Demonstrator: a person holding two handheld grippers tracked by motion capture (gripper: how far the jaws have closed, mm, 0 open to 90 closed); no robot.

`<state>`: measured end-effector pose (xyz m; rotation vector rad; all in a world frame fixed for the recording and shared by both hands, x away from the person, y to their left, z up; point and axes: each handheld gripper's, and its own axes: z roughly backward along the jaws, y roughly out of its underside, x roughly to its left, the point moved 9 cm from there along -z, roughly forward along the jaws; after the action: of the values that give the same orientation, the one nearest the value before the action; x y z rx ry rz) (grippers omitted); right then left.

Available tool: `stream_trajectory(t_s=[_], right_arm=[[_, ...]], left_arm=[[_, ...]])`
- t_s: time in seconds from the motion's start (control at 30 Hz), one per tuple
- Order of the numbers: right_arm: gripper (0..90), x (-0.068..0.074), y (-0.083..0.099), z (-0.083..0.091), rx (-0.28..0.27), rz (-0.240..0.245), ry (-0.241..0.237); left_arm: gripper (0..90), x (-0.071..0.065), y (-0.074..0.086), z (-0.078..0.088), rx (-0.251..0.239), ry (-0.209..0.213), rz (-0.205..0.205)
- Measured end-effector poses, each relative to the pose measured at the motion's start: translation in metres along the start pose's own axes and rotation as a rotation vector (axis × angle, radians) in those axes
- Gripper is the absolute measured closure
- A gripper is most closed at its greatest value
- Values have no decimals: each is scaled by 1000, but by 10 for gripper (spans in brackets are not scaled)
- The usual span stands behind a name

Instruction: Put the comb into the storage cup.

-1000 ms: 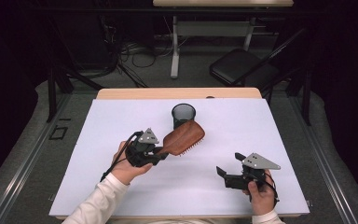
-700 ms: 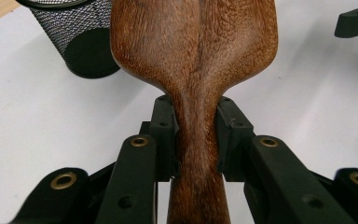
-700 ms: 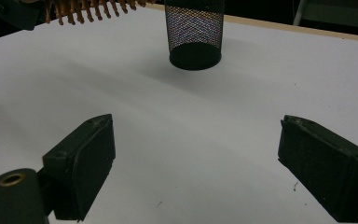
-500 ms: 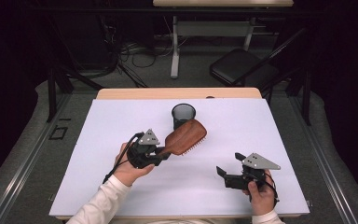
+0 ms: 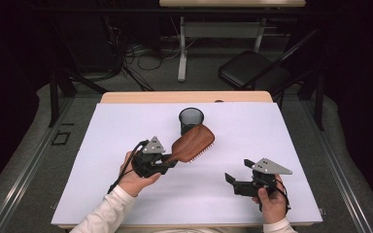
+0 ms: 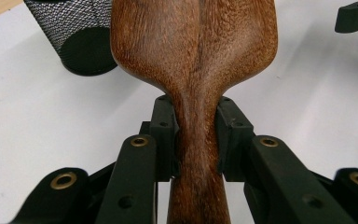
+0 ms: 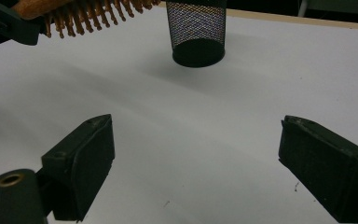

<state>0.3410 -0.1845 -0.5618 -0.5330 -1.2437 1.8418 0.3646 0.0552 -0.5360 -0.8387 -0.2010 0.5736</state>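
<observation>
A black wire-mesh cylindrical cup (image 5: 191, 119) stands upright on the white-covered surface (image 5: 272, 131), toward its far edge and near the middle, and serves here as the landmark. Just in front of the cup, on the person's side and slightly to its right, a brown wooden paddle hairbrush (image 5: 193, 143) is held up off the surface, its broad head closest to the cup and its bristles facing down and away to the right. The left gripper (image 5: 167, 162), held in the person's left hand (image 5: 136, 174), sits nearer the person than the cup and a little to its left; its jaws are closed tight on the narrow neck of the brush, one black pad on each side of the handle (image 6: 197, 154), as the left gripper view shows, with the cup standing behind the brush head to the upper left there. The right gripper (image 5: 232, 179), in the person's right hand (image 5: 272, 201), is well apart from the cup, toward the near right, low over the surface. Its jaws stand wide open with nothing between them, and in the right gripper view they point toward the cup (image 7: 196, 32), with the brush bristles (image 7: 93, 16) at the upper left.
</observation>
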Motion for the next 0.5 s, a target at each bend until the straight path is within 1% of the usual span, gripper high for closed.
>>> stream_trajectory(t_s=[0.17, 0.3, 0.4, 0.5], right_arm=[[93, 3, 0, -2, 34, 1, 4], [73, 6, -2, -5, 54, -21, -10], [65, 8, -5, -8, 99, -39, -16], [53, 9, -8, -12, 127, -63, -21]], left_arm=[[719, -1, 0, 0, -3, -4, -2], [719, -2, 0, 1, -9, -6, 2], [719, -2, 0, 0, -9, -6, 2], [719, -2, 1, -1, -12, -8, 7]])
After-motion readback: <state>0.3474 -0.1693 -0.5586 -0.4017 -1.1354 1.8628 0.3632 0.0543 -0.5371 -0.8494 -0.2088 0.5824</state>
